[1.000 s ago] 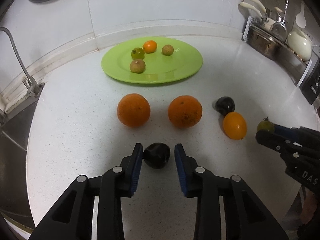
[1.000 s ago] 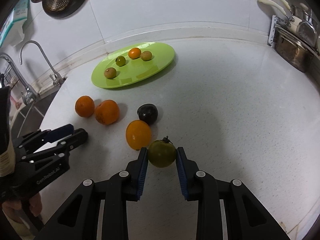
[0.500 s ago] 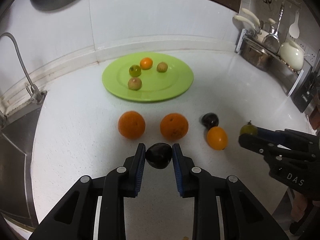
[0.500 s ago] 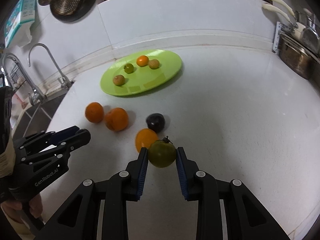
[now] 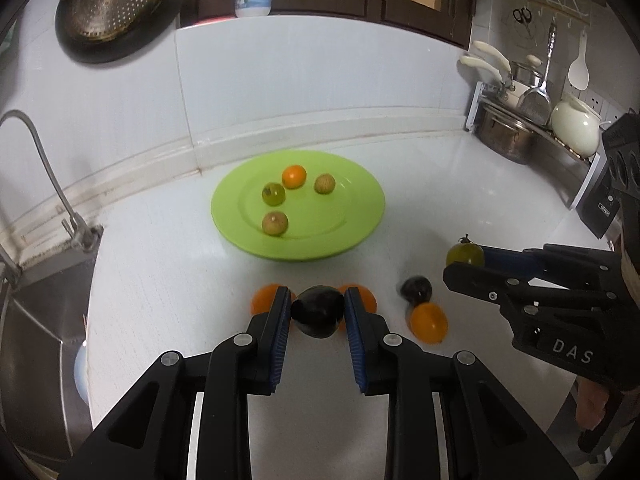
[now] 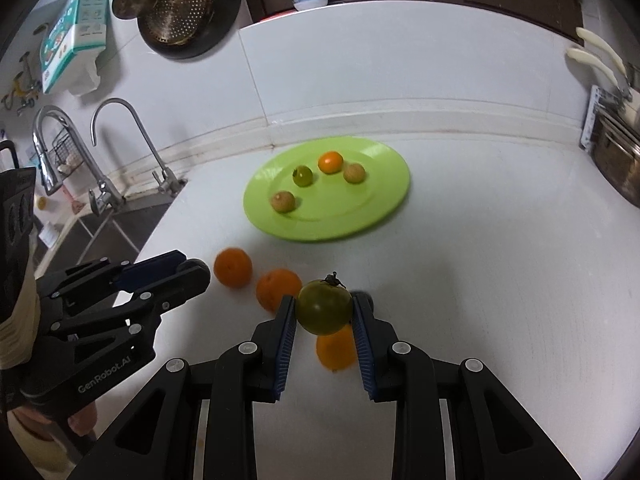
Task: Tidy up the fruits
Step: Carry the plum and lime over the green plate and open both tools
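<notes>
My left gripper [image 5: 318, 312] is shut on a dark plum [image 5: 318, 313] and holds it above the white counter. My right gripper [image 6: 324, 312] is shut on a green tomato [image 6: 324, 306], also raised; that tomato shows in the left wrist view [image 5: 465, 254]. A green plate [image 5: 344, 236] at the back holds several small fruits. On the counter lie two oranges [image 6: 233, 267] [image 6: 278, 287], partly hidden behind my left fingers [image 5: 280, 320], a second dark plum [image 5: 417, 289] and a small orange fruit [image 5: 429, 322].
A sink with faucets [image 6: 120, 152] is at the left counter edge. A rack with pots and utensils [image 5: 516, 128] stands at the back right. A colander [image 6: 180, 4] hangs on the wall.
My left gripper closed on the dark plum and lifted it. My right gripper rose with the green tomato. Both views pulled up and back from the counter.
</notes>
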Demonstrator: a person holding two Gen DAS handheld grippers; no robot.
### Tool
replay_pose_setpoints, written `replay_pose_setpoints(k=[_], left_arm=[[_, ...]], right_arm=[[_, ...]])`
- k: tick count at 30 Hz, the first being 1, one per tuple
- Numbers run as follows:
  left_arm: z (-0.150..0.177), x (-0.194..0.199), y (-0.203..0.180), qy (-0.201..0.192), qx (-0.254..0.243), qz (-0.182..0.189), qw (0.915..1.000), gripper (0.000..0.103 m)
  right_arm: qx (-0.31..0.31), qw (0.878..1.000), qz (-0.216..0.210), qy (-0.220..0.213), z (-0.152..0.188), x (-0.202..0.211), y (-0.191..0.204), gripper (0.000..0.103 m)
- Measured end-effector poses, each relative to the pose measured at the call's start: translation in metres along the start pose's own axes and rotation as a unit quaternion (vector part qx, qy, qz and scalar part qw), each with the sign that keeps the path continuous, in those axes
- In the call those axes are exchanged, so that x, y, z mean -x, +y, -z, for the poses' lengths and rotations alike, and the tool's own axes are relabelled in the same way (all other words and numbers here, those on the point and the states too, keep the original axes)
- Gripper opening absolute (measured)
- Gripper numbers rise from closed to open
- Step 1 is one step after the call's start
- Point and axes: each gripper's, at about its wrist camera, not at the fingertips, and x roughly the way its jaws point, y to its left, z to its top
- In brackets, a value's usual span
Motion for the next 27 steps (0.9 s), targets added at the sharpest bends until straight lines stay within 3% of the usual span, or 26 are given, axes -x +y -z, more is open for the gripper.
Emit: replay_pose_setpoints(k=[16, 27], left_arm=[[-0.044, -0.021, 0.023, -0.019, -0.018, -0.015, 0.9995, 0.027], [-0.080, -0.049, 0.033, -0.027, -0.034, -0.005, 0.9991, 0.027]], right_arm=[[0.037, 0.999, -0.009, -0.019, -0.061, -0.026, 0.008, 0.030], [0.043, 0.999, -0.014, -0.012, -0.098, -0.055, 0.002, 0.030]])
